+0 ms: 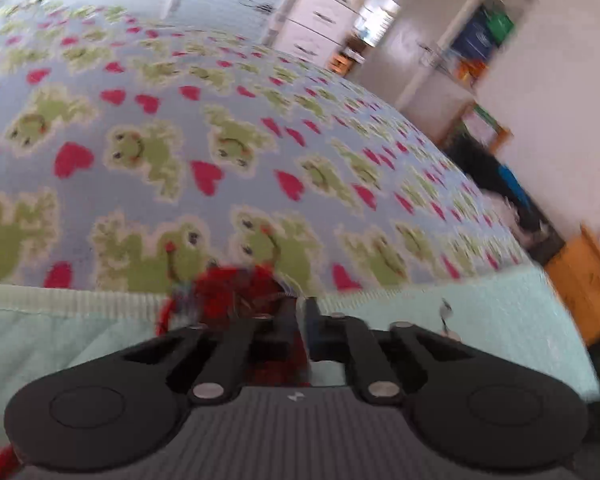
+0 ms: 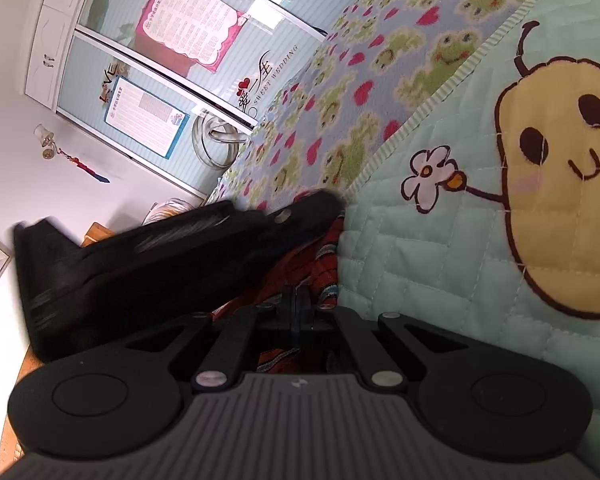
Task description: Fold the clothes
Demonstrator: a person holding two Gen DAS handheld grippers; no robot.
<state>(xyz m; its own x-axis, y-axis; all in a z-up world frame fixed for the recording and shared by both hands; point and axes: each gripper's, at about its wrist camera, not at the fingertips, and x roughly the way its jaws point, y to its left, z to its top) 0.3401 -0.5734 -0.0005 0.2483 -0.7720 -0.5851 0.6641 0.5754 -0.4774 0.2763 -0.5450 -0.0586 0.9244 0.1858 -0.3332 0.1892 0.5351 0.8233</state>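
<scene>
Left wrist view, blurred. The left gripper (image 1: 302, 306) sits at the bottom centre of the frame, its jaws drawn nearly together and pinching a bunch of red garment (image 1: 236, 286). The red cloth bulges just above and left of the fingertips, and more of it shows dark between the gripper's arms below. A further scrap of red shows at the bottom left corner.

The garment lies over the striped edge of a mint quilt (image 1: 440, 320), which fills the lower band of the frame. Above it spreads a blue blanket (image 1: 228, 128) printed with green frogs and pink hearts. White drawers (image 1: 320, 28) stand at the upper centre; an orange wooden cabinet (image 1: 588, 280) is at the right edge.

Right wrist view, sharper, frame tilted. The right gripper (image 2: 296, 300) is at lower centre, jaws pressed together on the same red cloth, which here shows striped trim in blue and white (image 2: 324, 264). The cloth runs from between the fingertips up toward the middle of the frame. The left gripper (image 2: 324, 204) comes in from the left as a dark, smeared shape, its tip at the top end of the cloth, beside the quilt's edge. A yellow pear face with a small white flower is stitched on the quilt at right. Posters hang on glass doors (image 2: 152, 68) at upper left.
</scene>
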